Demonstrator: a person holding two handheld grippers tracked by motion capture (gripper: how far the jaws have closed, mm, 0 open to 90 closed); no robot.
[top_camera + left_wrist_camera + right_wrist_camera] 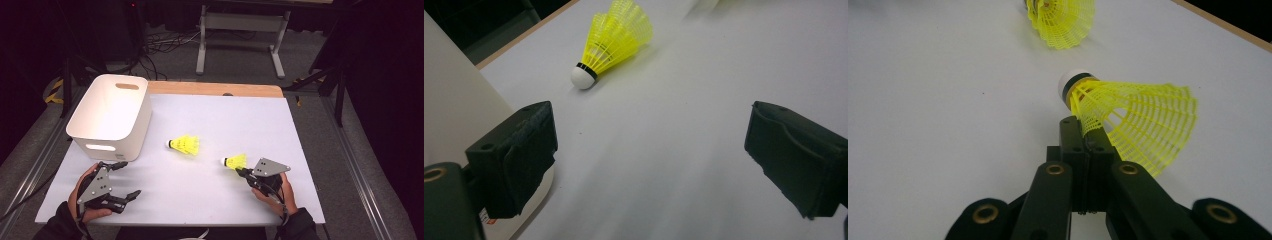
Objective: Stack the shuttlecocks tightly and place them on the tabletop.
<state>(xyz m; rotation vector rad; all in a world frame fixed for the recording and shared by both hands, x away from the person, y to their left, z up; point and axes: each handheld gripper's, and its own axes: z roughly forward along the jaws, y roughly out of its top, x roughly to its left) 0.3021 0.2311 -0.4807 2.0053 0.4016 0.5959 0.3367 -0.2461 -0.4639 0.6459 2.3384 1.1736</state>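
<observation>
Two yellow shuttlecocks are out: the right tool (242, 172) pinches the near shuttlecock (1128, 122) by its skirt, presumably to carry it to the white bin (111, 116). The left tool (120, 181) waits with jaws wide, the far shuttlecock (614, 42) lying ahead of it on the desk (200, 195).

Two yellow shuttlecocks are counted on the counter (210, 210): one (184, 145) near the middle, one (234, 161) toward the right. One white bin (111, 116) is recorded at the left rear. Two hand-held grippers are noted, one left (125, 181) and one right (240, 171). One counter is present. Two hands of one person are observed.
</observation>
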